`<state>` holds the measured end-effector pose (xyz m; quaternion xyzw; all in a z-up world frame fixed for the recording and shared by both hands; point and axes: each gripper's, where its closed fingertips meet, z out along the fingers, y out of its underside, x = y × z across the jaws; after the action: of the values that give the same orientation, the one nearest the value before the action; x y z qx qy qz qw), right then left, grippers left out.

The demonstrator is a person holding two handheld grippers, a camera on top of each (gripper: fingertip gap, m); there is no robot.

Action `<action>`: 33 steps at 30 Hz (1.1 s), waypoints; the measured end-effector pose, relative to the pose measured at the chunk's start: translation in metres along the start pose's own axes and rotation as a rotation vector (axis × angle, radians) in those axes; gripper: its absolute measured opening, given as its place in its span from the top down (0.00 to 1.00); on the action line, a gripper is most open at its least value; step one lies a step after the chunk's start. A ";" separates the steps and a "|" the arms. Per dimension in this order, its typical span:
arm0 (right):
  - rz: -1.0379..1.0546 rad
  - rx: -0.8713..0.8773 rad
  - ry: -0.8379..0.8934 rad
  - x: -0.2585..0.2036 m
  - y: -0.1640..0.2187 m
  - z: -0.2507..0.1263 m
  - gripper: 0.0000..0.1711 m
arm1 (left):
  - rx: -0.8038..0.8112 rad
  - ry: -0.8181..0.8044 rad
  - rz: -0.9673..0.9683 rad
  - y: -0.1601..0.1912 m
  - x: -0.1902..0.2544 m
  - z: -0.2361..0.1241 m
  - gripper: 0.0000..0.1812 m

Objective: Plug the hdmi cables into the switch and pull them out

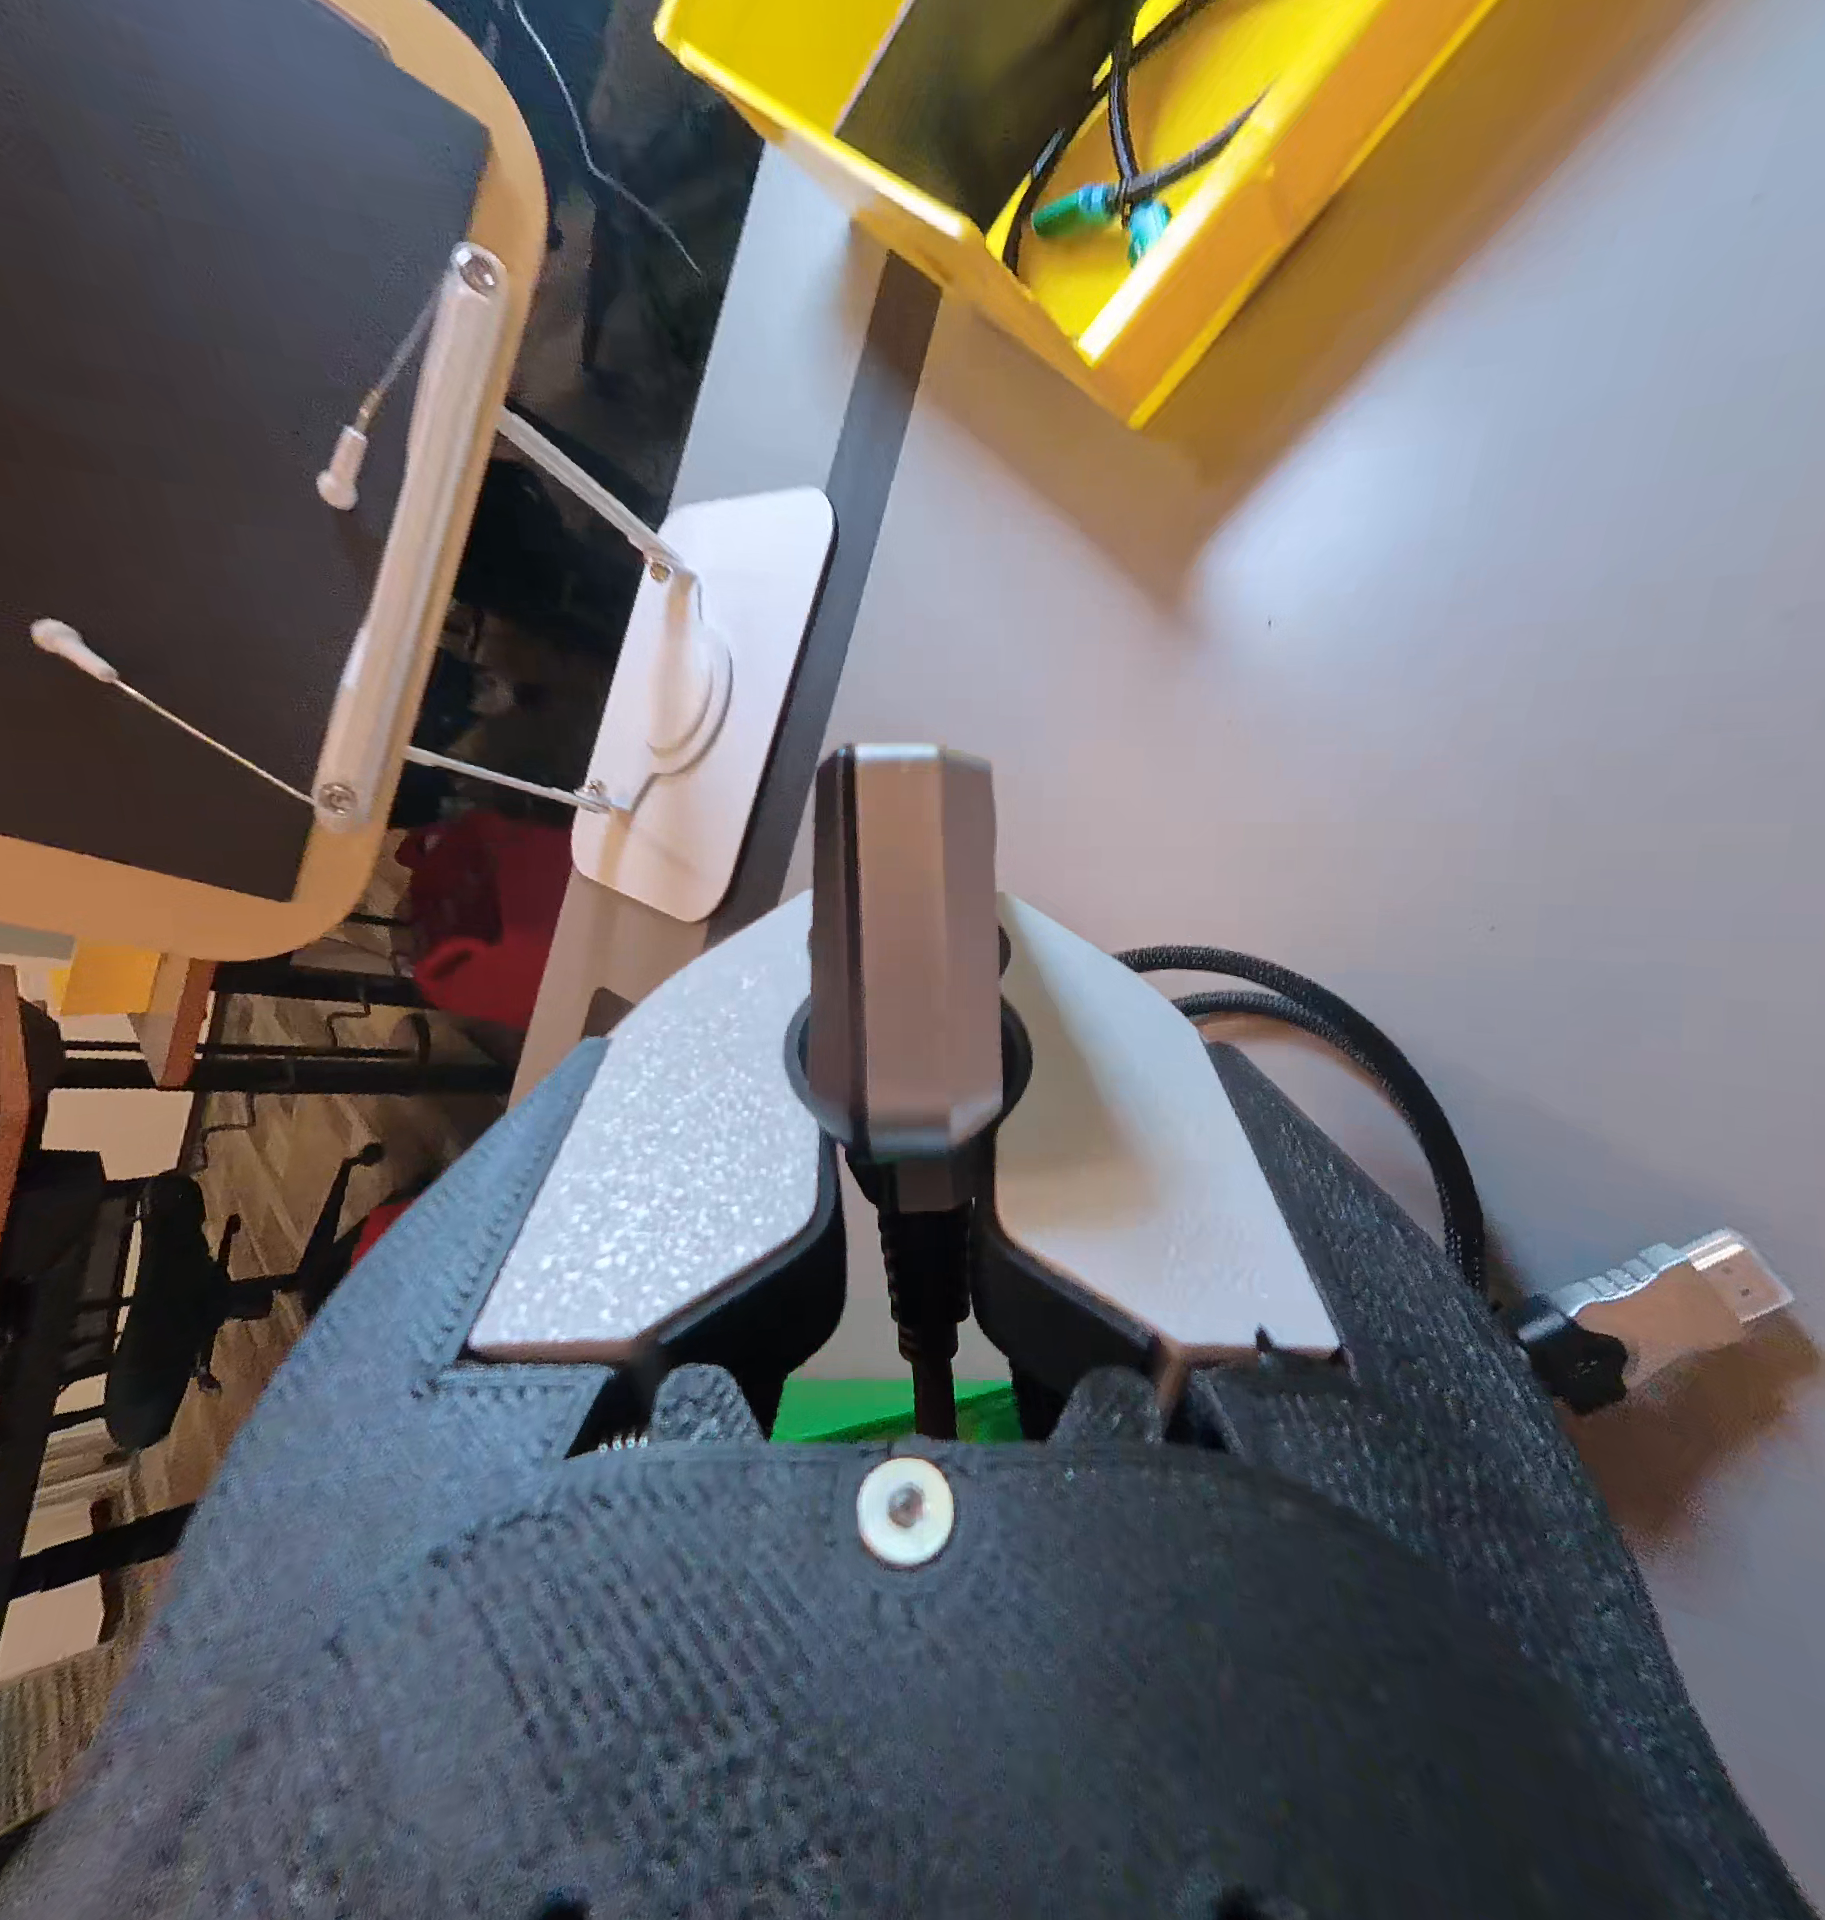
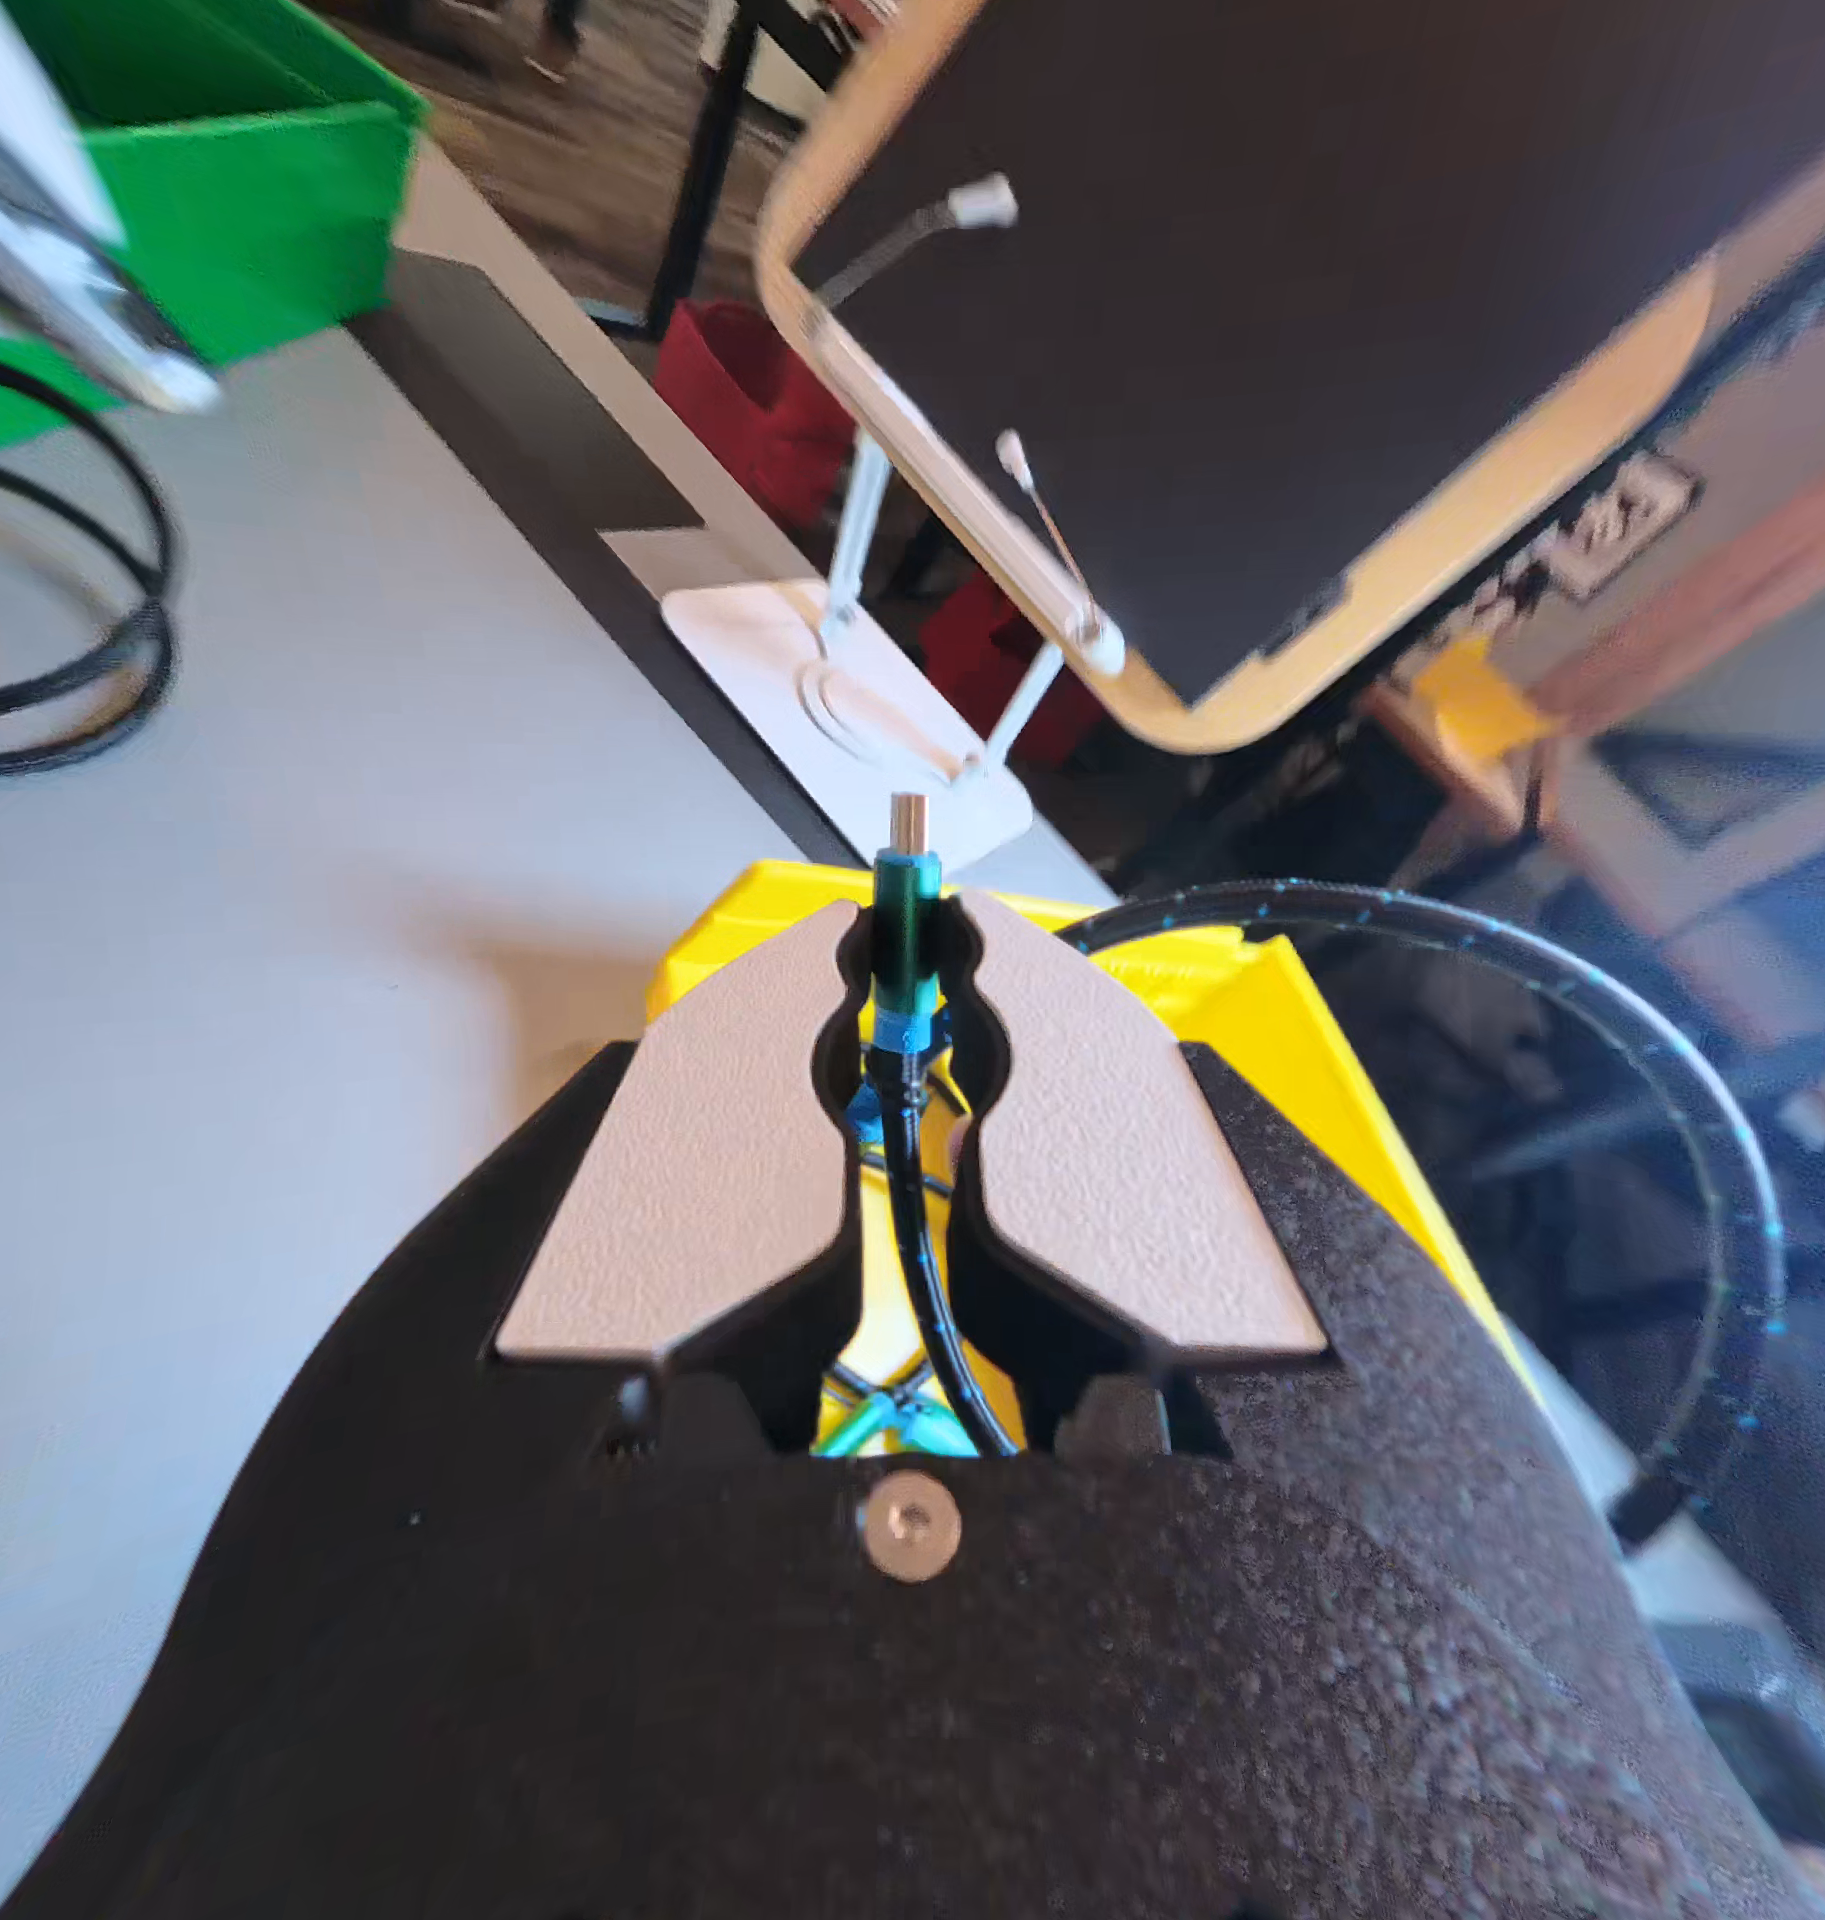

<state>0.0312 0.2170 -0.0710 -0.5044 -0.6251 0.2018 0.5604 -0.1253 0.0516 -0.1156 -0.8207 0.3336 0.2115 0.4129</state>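
My left gripper point(image 1: 903, 997) is shut on a dark grey switch box point(image 1: 903, 935), held upright above the grey table, its black lead running back between the fingers. A silver HDMI plug point(image 1: 1666, 1304) on a black braided cable point(image 1: 1334, 1029) lies on the table to the right of the left gripper. My right gripper point(image 2: 908, 914) is shut on a teal-bodied cable plug point(image 2: 903, 935) with a silver tip pointing forward, held over a yellow bin point(image 2: 1292, 1039). Its black cable point(image 2: 1614, 1039) loops off to the right.
A yellow bin point(image 1: 1199, 301) with teal-ended cables stands at the table's far side in the left wrist view. A white stand base point(image 1: 710, 707) holds a dark panel point(image 1: 160, 416) at the table edge. A green bin point(image 2: 243, 208) and coiled black cable point(image 2: 149, 623) lie at left.
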 end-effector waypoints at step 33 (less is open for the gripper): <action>-0.404 0.375 -0.202 -0.087 -0.136 -0.096 0.88 | 0.679 0.134 -0.091 -0.116 0.016 -0.107 0.80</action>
<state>0.0513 0.0562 0.0248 -0.2344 -0.7173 0.2473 0.6077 -0.0229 0.0090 -0.0020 -0.6627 0.3741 0.0156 0.6486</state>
